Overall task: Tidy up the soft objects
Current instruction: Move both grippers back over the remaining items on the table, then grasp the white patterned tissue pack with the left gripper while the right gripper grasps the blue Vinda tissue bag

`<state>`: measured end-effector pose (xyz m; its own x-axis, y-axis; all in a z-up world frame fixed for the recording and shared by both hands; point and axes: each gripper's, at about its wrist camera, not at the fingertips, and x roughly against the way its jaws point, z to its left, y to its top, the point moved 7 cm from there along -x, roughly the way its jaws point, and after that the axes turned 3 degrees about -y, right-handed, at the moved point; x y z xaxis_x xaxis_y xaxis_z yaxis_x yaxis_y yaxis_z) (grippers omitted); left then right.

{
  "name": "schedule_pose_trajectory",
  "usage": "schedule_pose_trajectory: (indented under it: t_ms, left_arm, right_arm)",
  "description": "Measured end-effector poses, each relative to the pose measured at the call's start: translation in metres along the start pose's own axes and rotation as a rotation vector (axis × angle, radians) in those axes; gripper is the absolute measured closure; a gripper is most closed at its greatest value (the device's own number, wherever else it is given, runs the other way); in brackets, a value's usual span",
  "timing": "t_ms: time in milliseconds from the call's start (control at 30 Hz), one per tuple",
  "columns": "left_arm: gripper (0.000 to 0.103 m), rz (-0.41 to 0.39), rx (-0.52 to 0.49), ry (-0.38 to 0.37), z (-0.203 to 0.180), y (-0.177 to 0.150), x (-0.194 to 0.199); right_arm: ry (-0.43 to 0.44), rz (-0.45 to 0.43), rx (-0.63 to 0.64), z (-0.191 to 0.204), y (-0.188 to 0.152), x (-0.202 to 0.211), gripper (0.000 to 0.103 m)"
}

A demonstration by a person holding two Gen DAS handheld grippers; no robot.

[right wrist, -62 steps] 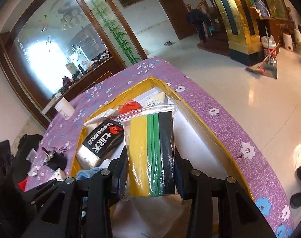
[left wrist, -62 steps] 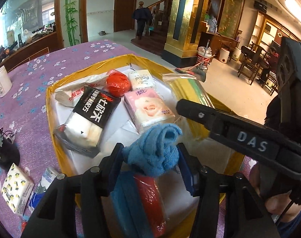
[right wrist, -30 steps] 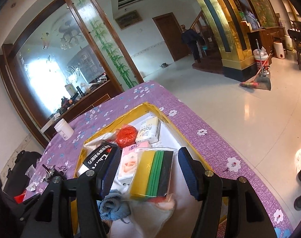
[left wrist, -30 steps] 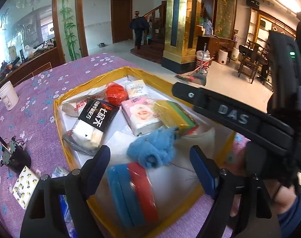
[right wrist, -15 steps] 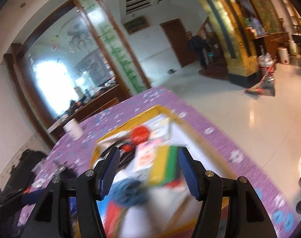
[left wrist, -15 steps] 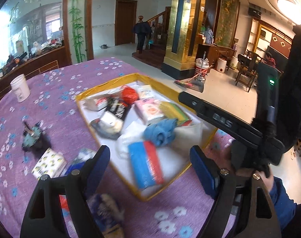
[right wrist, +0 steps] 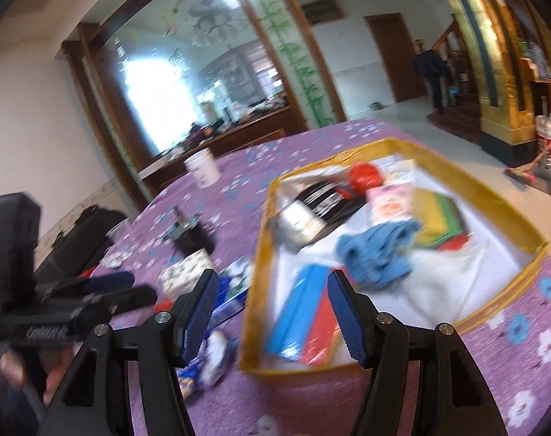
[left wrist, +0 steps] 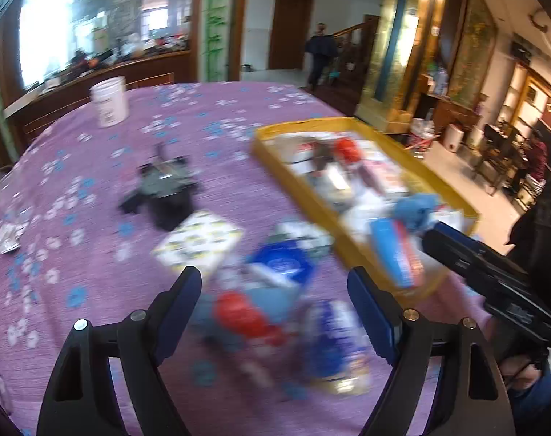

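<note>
The left gripper (left wrist: 275, 309) points steeply down over loose packets (left wrist: 279, 265) on the purple tablecloth (left wrist: 93, 254), jaws wide and empty; the right gripper (right wrist: 268, 312), angled more shallowly, hangs over the near-left corner of the yellow-rimmed tray (right wrist: 522, 232), jaws wide and empty. In the tray, the blue-and-red pack (right wrist: 304, 323) lies with its long axis toward the near rim, beside the blue cloth (right wrist: 377, 250) and sponge bag (right wrist: 441, 218). A second ago both grippers were over the tray; they have since swung left, and the left's view now takes in the patterned tissue pack (left wrist: 199, 241).

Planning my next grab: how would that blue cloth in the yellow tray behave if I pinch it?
The blue cloth lies crumpled, so it would probably sag and unfold when lifted. It looks light and grippy, unlikely to roll or slip.
</note>
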<state>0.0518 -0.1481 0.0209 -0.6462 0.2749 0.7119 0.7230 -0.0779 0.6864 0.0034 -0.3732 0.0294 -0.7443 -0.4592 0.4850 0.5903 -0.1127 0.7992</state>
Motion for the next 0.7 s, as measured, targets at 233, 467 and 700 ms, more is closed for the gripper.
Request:
schedule_pose_trajectory:
  t_ms: [233,467,700]
  left_arm:
    - [0.021,0.089,0.033,0.095,0.059,0.003,-0.022]
    - [0.021,0.21,-0.048,0.127,0.066,0.005,-0.069]
    - [0.027,0.194,-0.05,0.16,0.065,0.01,-0.088]
  right_arm:
    - [0.071,0.022,0.083,0.024,-0.009,-0.005,0.03]
    - [0.105,0.028,0.068,0.024,-0.01,-0.008,0.028]
    - [0.111,0.033,0.069,0.026,-0.01,-0.009,0.027]
